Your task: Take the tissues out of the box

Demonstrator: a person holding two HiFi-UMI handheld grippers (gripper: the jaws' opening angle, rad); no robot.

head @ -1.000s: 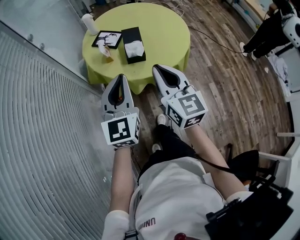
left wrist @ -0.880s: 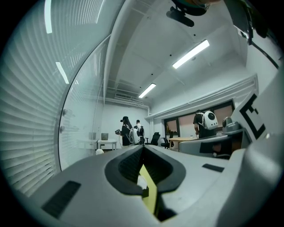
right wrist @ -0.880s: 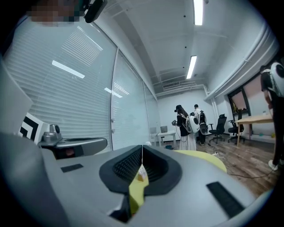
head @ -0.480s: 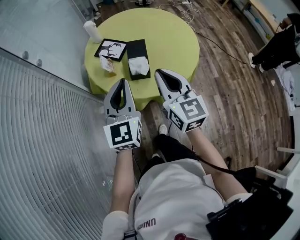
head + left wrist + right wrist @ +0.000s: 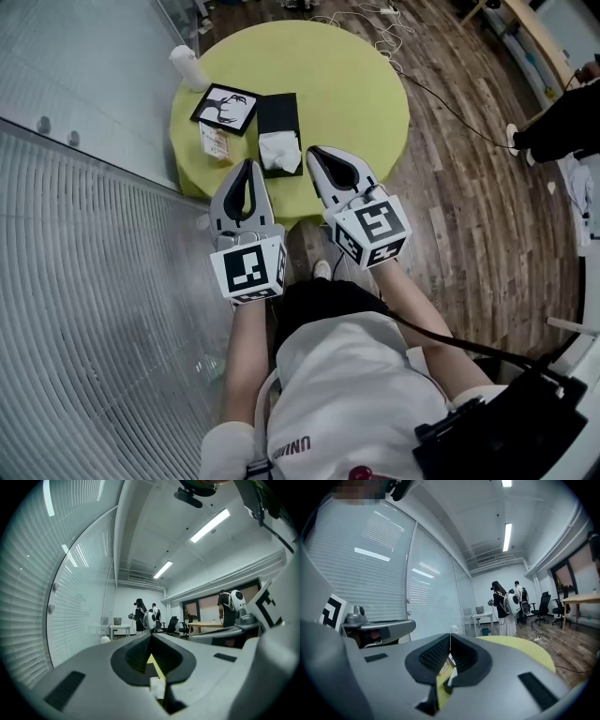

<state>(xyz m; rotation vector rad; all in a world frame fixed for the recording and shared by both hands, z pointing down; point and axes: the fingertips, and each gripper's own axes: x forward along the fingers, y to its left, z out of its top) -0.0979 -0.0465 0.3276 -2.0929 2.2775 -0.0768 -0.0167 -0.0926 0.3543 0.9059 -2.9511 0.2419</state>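
One tissue box (image 5: 277,111) | lengthwise away from person (image 5: 347,394) | tissues (image 5: 279,150) nearer end

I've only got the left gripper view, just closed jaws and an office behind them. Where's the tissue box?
Observer: The head view shows the black tissue box on a round green table, just ahead of the left gripper.
Operator: Is any tissue sticking out?
Observer: Yes, a white tissue pokes from the top, at the end nearer you.
Operator: And the right gripper?
Observer: The right gripper is shut and empty, level with the left one.
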